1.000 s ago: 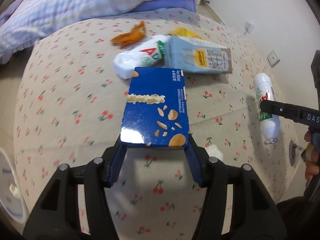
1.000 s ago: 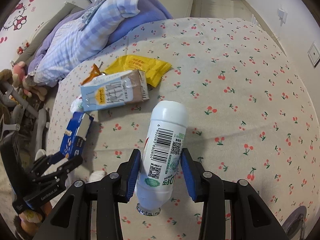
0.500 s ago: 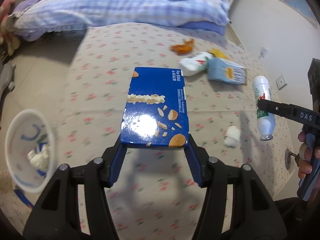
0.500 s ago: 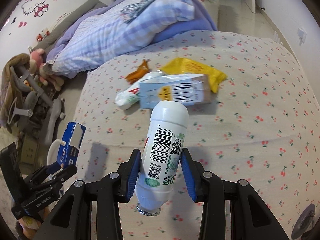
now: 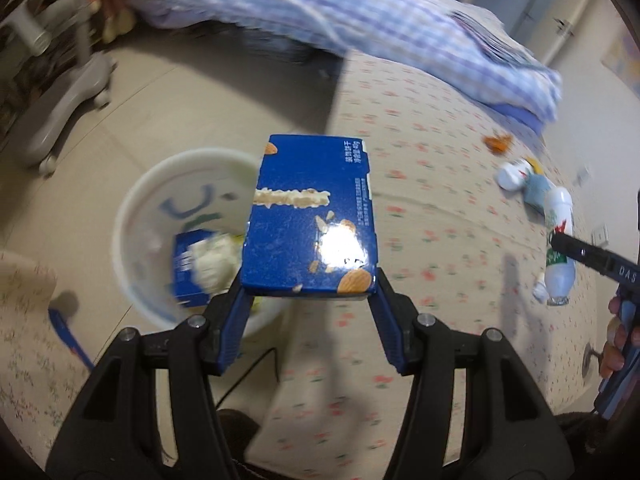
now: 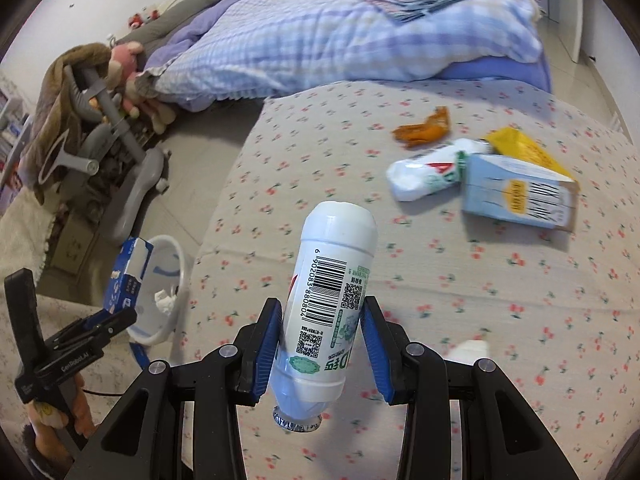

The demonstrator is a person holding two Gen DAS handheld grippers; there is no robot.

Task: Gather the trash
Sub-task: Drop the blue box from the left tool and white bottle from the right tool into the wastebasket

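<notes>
Your left gripper [image 5: 310,300] is clamped on the near end of a blue almond biscuit box [image 5: 311,216], both blue pads pressed against its sides, and the box juts forward over the edge of the cherry-print bedspread [image 5: 432,208] with its left part above the white trash bin [image 5: 132,200] on the floor. Inside that bin you can see a smaller blue carton [image 5: 182,268] and a crumpled white tissue [image 5: 212,260]. Your right gripper [image 6: 322,354] is clenched around a white drink bottle [image 6: 330,304], barcode facing the camera and its foil-rimmed mouth pointing back toward your hand; the bottle hangs over the bedspread, well apart from the bin. From the right wrist view, the bin sits at the bed's left edge with the left gripper and its box just above its rim. Still lying on the bed, far from both grippers, are a second white bottle [image 6: 426,174] touching a light blue milk carton [image 6: 520,196], a yellow snack wrapper [image 6: 524,152] tucked behind the carton, an orange wrapper [image 6: 422,130] just beyond them, and a small white tissue wad [image 6: 468,350] near the right gripper. A checked quilt [image 6: 320,40] lies heaped behind the bed.
</notes>
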